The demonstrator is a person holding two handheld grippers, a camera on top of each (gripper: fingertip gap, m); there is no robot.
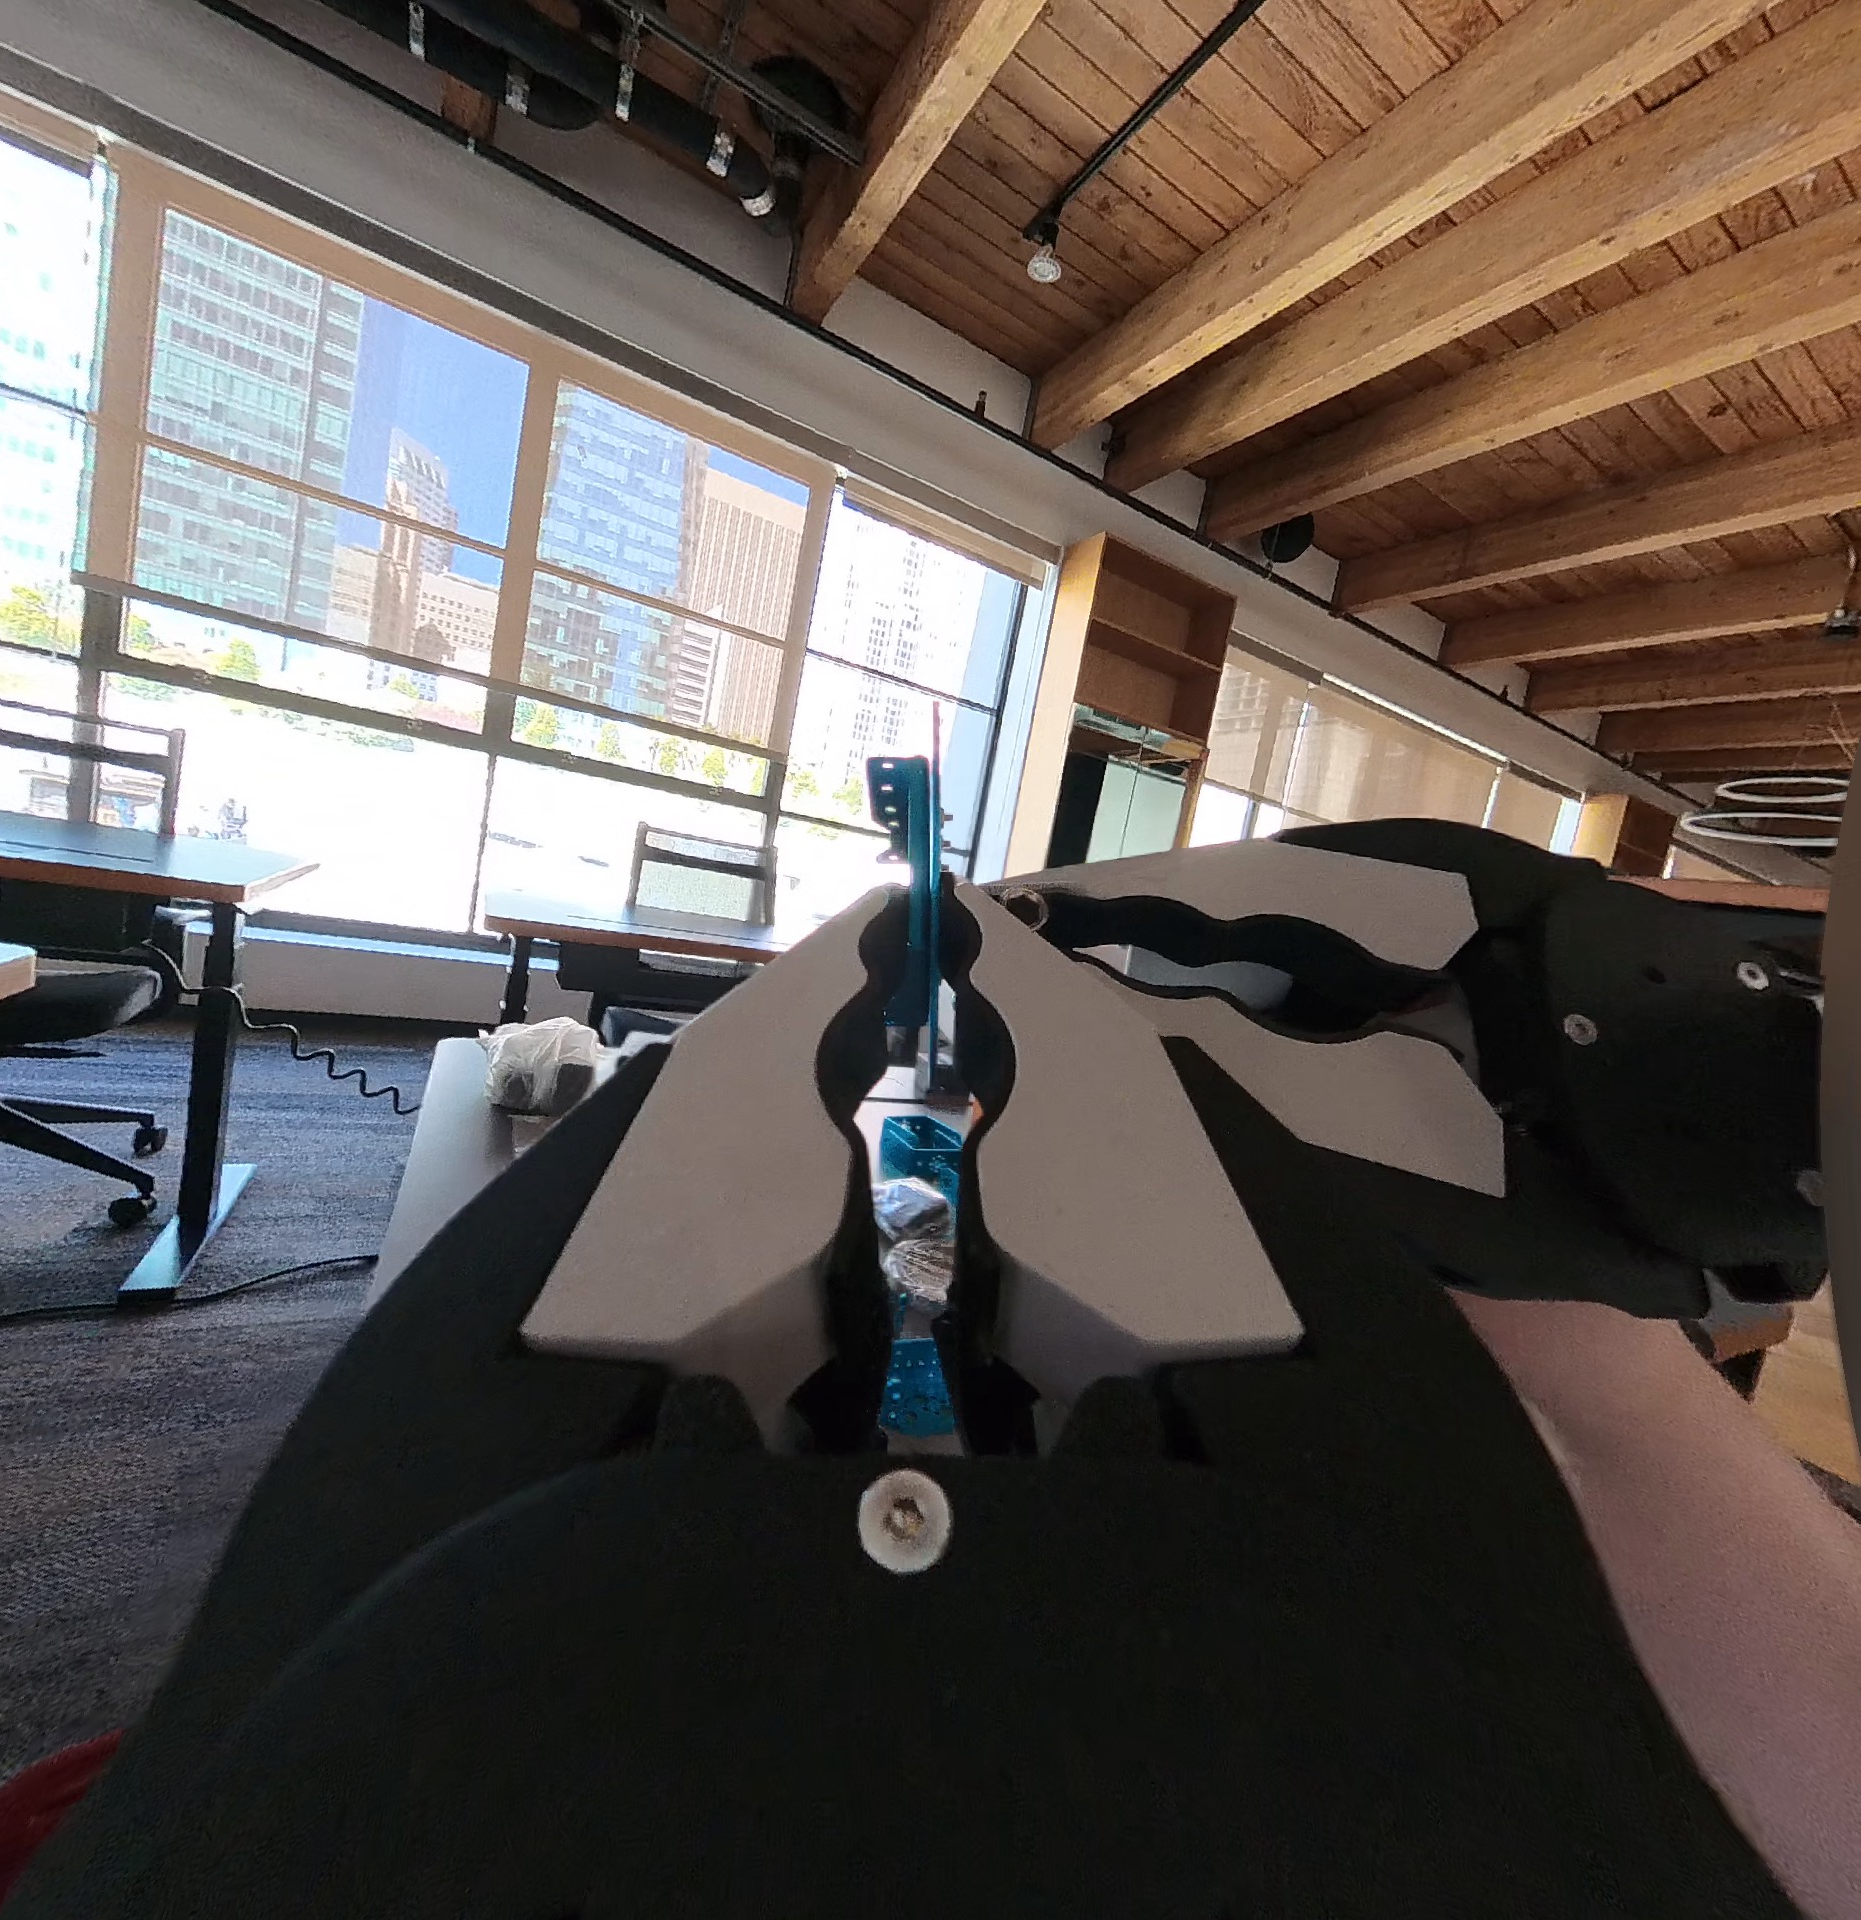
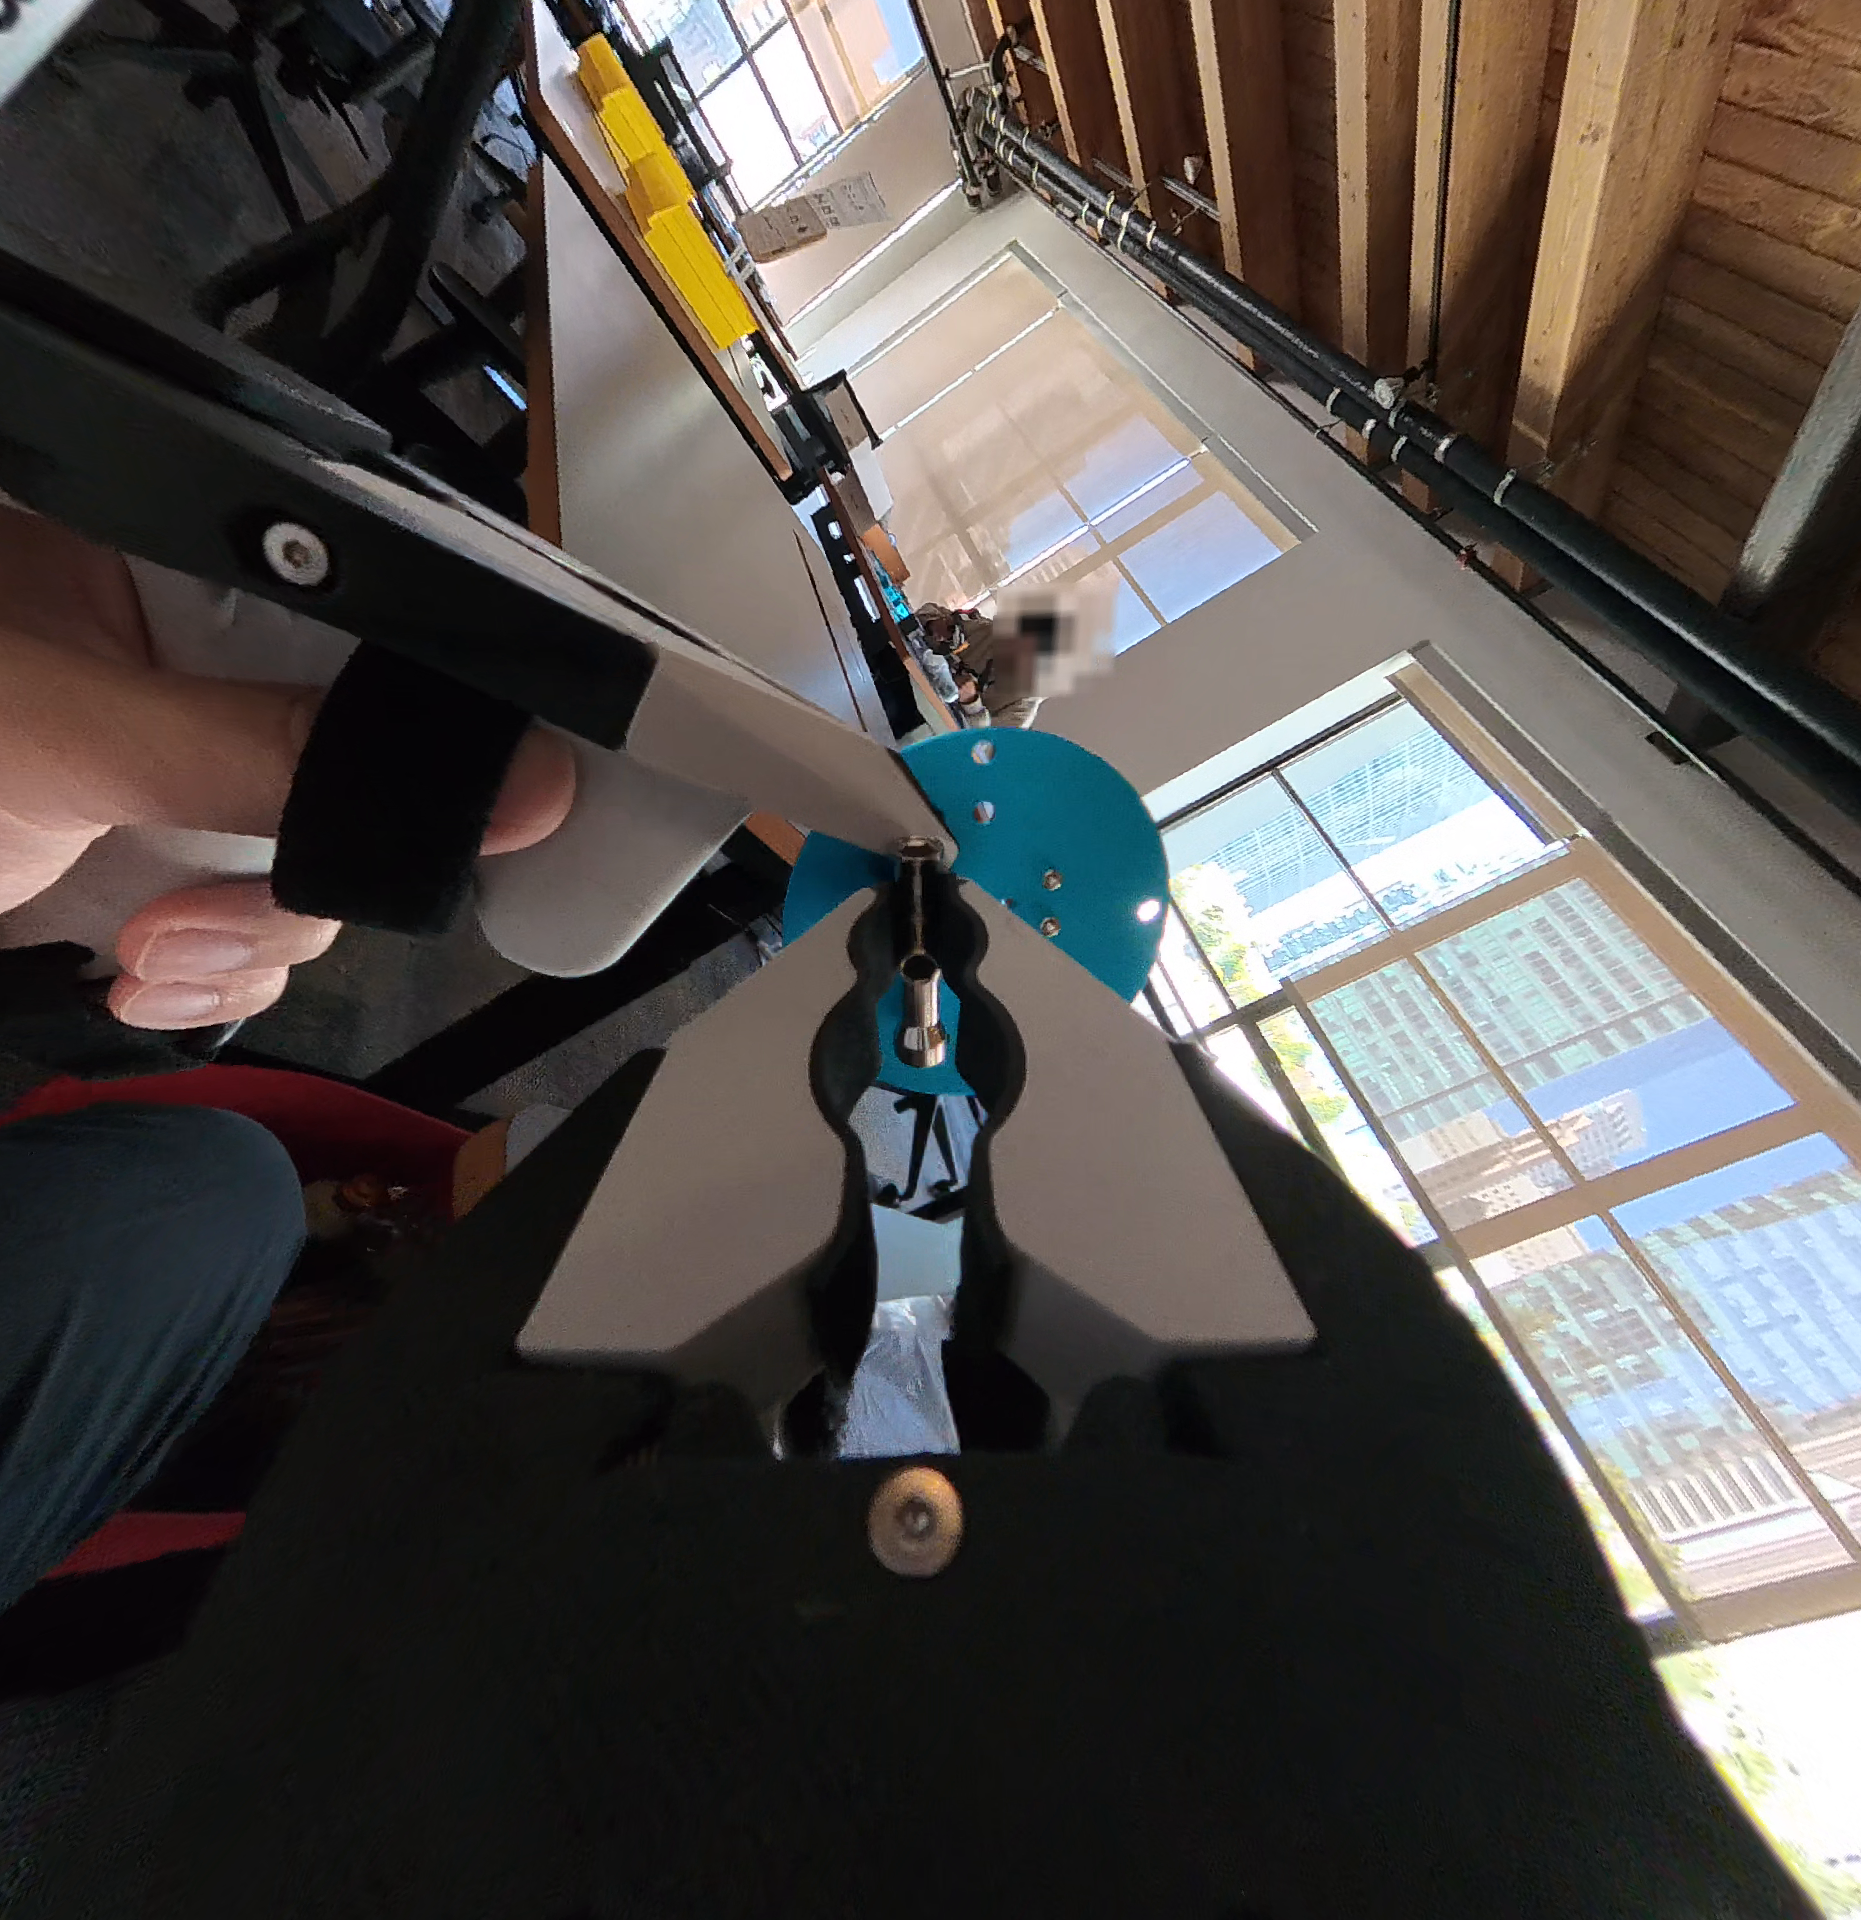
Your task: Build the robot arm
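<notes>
Left gripper [image 1: 918,914] clamps a blue perforated metal disc [image 2: 1051,831] edge-on; right gripper [image 2: 918,883] pinches a small silver metal screw tool [image 2: 918,997] against it.

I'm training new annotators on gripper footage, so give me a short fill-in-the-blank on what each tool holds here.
1. The left tool is shut on the edge of a flat round plate whose colour is ____.
2. The right tool is shut on a thin ____ wrench.
3. The tip of the wrench meets a screw on the ____.
4. Far down the long table stand bins coloured ____.

Missing words: blue; metal; plate; yellow
</notes>
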